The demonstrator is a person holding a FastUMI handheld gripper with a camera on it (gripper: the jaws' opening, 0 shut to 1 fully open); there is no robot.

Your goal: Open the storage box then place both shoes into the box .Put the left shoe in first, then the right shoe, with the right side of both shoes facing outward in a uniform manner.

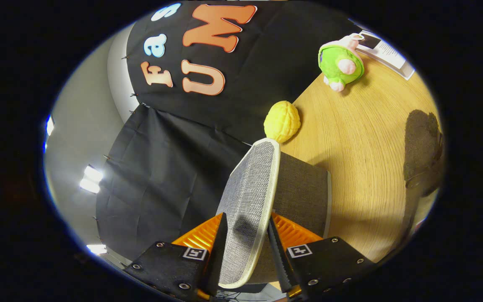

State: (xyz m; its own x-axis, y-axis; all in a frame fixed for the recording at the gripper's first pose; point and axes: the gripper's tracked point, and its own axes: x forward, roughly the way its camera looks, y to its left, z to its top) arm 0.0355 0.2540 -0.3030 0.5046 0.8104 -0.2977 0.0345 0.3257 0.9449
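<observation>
Lid of the storage box stands raised edge-on, pinched between both fingers of my hand-held gripper: I judge the opening step in hand. Next I should swing it fully back, let go, then fetch the left shoe; a dark shoe lies on the surface to the right.

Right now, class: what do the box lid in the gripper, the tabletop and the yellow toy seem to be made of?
Box lid, pinched in the gripper: grey woven fabric, matte, with pale edge piping; visible weave.
Tabletop: wood or wood-look laminate, smooth light finish; grain lines.
Yellow toy: probably soft foam or rubber; matte, ridged surface.
</observation>
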